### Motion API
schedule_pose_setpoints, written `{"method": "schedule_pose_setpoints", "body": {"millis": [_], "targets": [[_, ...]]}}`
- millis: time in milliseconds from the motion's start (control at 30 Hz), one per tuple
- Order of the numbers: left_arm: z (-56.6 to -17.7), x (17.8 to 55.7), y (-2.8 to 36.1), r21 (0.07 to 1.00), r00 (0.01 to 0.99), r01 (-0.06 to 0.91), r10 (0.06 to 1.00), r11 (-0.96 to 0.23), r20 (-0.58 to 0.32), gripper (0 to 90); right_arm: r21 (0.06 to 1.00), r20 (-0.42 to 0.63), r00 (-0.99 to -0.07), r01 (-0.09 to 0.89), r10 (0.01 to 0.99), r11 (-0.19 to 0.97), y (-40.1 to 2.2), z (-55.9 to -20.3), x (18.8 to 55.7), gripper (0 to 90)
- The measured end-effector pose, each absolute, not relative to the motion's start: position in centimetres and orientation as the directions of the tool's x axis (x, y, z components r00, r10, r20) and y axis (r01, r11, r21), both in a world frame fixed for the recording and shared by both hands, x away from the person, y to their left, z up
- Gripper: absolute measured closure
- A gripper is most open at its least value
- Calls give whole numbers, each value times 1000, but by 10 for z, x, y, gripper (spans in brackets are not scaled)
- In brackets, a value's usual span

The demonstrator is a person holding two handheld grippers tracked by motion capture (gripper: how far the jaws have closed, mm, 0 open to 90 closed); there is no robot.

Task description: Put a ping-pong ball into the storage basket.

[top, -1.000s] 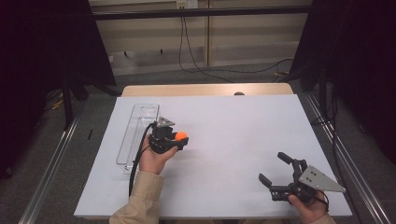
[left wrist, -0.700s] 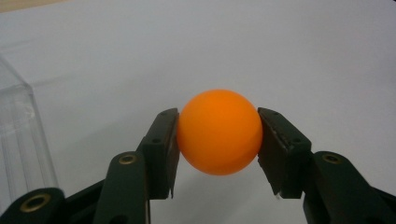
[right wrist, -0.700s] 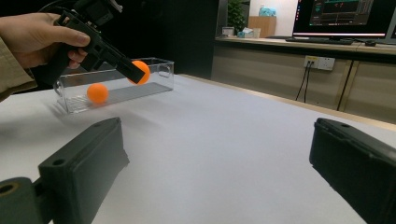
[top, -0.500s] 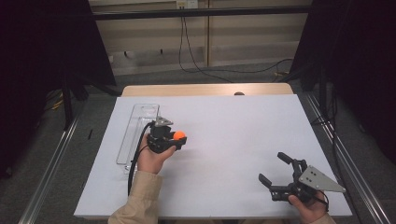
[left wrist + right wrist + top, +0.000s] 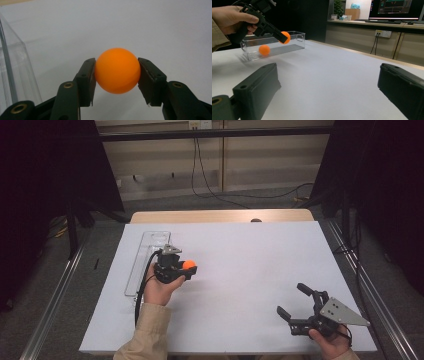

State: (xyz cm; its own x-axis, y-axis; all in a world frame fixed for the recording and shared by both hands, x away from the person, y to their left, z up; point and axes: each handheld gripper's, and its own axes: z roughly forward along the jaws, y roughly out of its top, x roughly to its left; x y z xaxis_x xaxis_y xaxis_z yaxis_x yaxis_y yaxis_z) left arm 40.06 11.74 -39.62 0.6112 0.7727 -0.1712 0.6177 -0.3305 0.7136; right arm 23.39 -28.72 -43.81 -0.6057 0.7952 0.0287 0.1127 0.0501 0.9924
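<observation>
Nothing's really moved in the last second: left gripper (image 5: 116, 72) stays clamped on the orange ping-pong ball (image 5: 117, 70) just beside the clear plastic bin (image 5: 145, 262), right gripper (image 5: 301, 306) waits wide open, so the drop-in looks next.

The white counter (image 5: 250, 270) was evenly and brightly lit from above, while the surroundings fell off into near black at both sides of the high view. Shadows were soft and short. In the left gripper view the orange ball (image 5: 117, 70) was sharp and glowed without glare, and the clear box (image 5: 15, 65) beside it showed faint reflections on its edges. In the right gripper view the near fingers (image 5: 257, 87) were blurred and dark; a monitor (image 5: 397, 8) glowed in the dim background.
</observation>
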Motion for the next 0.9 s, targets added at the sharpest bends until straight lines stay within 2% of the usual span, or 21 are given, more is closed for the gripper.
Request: {"method": "schedule_pose_setpoints", "body": {"millis": [900], "targets": [[-390, 402, 128, 709, 597, 629, 782, -319, -177, 508, 993, 29, -605, 112, 796, 49, -288, -438, 234, 28]]}}
